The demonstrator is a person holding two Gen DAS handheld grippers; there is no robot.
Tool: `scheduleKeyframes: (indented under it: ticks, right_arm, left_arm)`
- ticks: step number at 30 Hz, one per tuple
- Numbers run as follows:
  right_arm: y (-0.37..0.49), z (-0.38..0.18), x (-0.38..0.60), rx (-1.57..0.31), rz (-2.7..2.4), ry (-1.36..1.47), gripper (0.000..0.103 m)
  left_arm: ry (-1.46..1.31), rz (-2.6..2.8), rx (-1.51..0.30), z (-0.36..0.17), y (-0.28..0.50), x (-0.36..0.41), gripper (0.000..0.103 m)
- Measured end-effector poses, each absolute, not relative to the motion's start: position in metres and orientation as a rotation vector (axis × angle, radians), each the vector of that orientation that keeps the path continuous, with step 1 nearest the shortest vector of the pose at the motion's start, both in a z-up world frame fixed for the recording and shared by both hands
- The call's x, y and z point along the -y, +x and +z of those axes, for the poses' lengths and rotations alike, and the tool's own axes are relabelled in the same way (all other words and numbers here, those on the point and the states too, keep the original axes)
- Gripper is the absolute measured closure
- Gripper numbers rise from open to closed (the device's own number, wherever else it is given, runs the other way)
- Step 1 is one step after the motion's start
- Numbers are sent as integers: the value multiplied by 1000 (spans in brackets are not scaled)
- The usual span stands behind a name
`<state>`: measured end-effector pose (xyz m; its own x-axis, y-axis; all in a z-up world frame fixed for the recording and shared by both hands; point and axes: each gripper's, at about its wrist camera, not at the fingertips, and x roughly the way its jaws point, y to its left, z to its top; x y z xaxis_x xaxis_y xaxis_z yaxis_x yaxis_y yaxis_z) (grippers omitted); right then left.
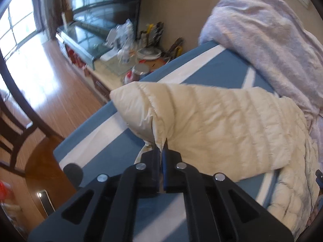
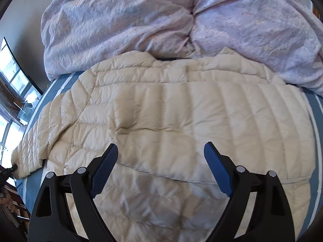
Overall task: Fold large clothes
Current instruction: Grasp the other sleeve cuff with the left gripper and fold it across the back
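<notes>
Now the left tongs [image 1: 161, 144] pinch the cuff of the puffy, quilted cream jacket [image 2: 161, 111] on the blue striped bed [image 1: 212, 68]; above the jacket, the right tongs [image 2: 160, 151] are spread.

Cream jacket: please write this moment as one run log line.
left gripper: shut on sleeve cuff | right gripper: open above cream jacket

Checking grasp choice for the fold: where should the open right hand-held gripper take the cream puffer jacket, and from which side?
Probably the near hem edge of the cream puffer jacket, approached from the near side with the right hand-held gripper. The body lies flat on the bed, so only edges offer a pinchable fold.
</notes>
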<state>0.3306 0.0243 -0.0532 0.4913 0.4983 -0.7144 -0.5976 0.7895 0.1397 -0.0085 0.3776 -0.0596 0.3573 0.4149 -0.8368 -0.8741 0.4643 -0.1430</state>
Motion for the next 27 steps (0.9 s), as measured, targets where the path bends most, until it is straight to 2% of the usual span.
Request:
scheduleKeyframes:
  ticks: [9,13,20,27]
  right_arm:
    - [352,-51,26,-812,597,-99,13]
    - [363,-56,51,-831,556,-75,13]
    - [381,-59,99,-837,482,-25,13]
    - [396,-69,137,-842,423,15,13]
  left_arm:
    - [-519,679,-716,30,109,-311,101]
    - [-490,493,-708,43,180,-258,101]
    - [-454,140,-756,25,280,-138,101]
    - [-428,1,-841,-11,335,-60,101]
